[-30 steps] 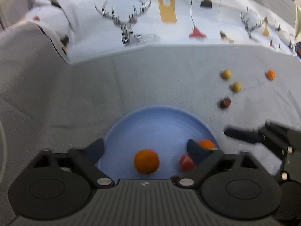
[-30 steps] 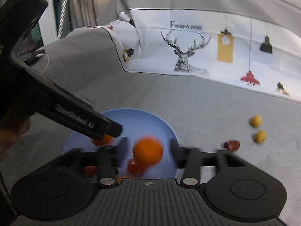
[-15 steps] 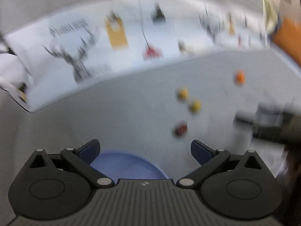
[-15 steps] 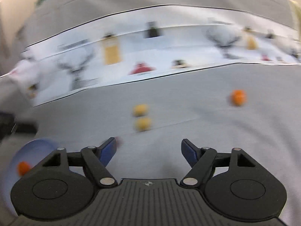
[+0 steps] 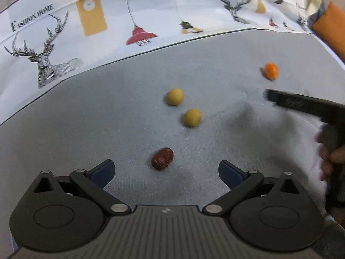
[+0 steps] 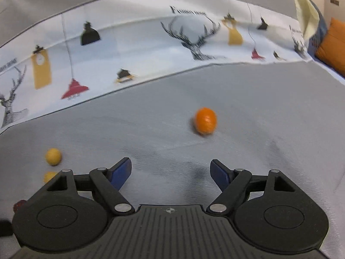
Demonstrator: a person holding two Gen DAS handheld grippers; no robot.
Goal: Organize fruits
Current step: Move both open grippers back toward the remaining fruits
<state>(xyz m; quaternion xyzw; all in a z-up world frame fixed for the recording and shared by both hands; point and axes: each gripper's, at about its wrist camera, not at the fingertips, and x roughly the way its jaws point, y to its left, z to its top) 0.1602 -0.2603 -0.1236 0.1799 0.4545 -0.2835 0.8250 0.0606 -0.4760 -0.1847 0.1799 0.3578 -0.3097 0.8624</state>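
My left gripper [image 5: 165, 169] is open and empty just above the grey cloth. A dark red date [image 5: 162, 161] lies between and just ahead of its fingertips. Two yellow fruits [image 5: 175, 96] [image 5: 192, 117] lie further ahead, and a small orange fruit [image 5: 271, 71] at the far right. My right gripper [image 6: 170, 170] is open and empty; the orange fruit [image 6: 205, 120] lies ahead of it, slightly right. In the right wrist view the yellow fruits [image 6: 53, 156] [image 6: 49, 176] and the date [image 6: 18, 205] are at the lower left. The blue plate is out of view.
A white printed cloth with deer and lamps [image 5: 90, 19] covers the back behind the grey cloth [image 5: 107, 112]. The right gripper's body and the hand holding it [image 5: 312, 108] reach in from the right in the left wrist view. An orange cushion [image 6: 332, 45] is at the far right.
Both grippers have swung right, away from the blue plate, toward the loose fruits. The right gripper let go of an orange fruit into the plate and now faces the small orange fruit.
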